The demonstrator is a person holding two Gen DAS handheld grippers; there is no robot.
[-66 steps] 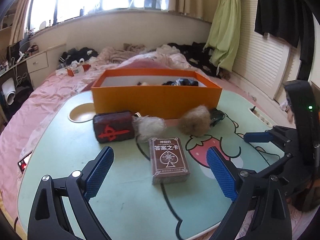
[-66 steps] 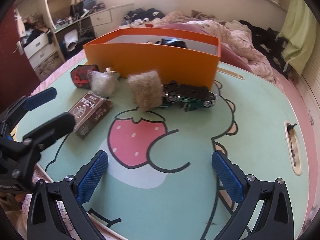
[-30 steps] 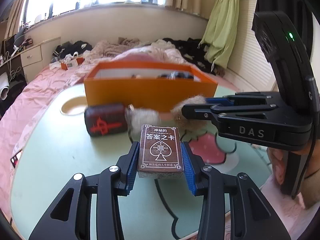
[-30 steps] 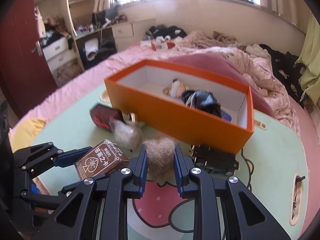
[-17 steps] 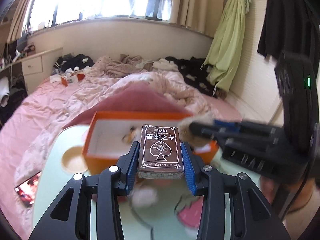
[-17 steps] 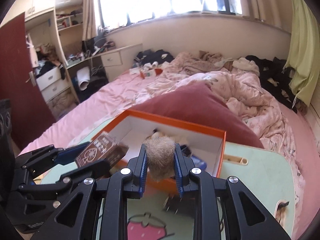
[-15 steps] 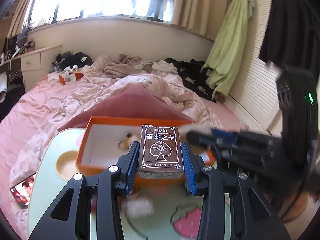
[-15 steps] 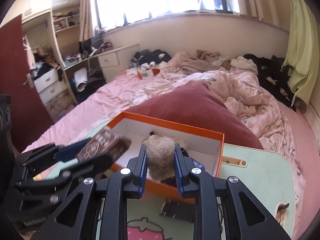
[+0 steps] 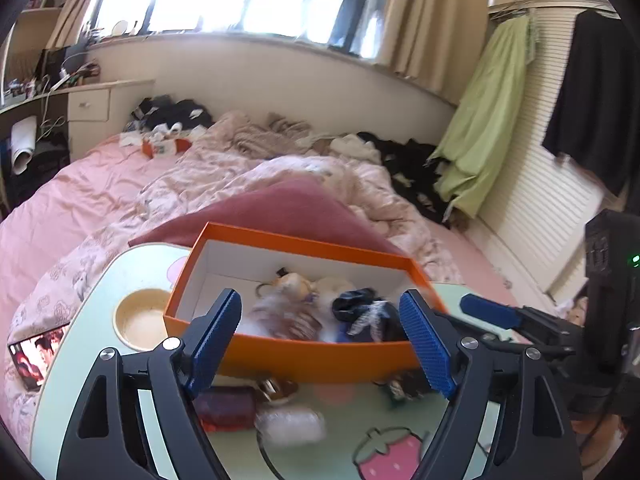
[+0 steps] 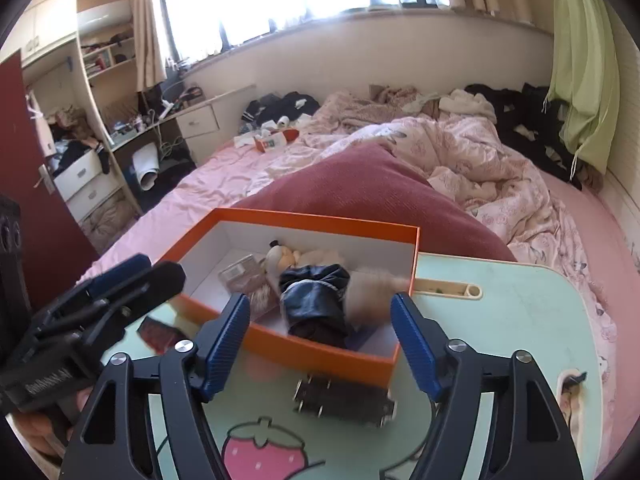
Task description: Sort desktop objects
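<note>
one orange box (image 9: 304, 354), two tongs, one toy car (image 10: 344, 400), one red pouch (image 9: 226, 406), one cup holder (image 9: 138, 320).

No text can be read; the lettering on the left tongs (image 10: 124, 276) is blurred.

I can't make out the blurred items (image 9: 280, 318) in the orange box (image 9: 304, 356), nor the smeared white lump (image 9: 290, 424) below it.

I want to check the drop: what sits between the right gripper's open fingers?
In the right wrist view, the right gripper frames the orange cardboard box, with a dark blue bundle inside.
</note>
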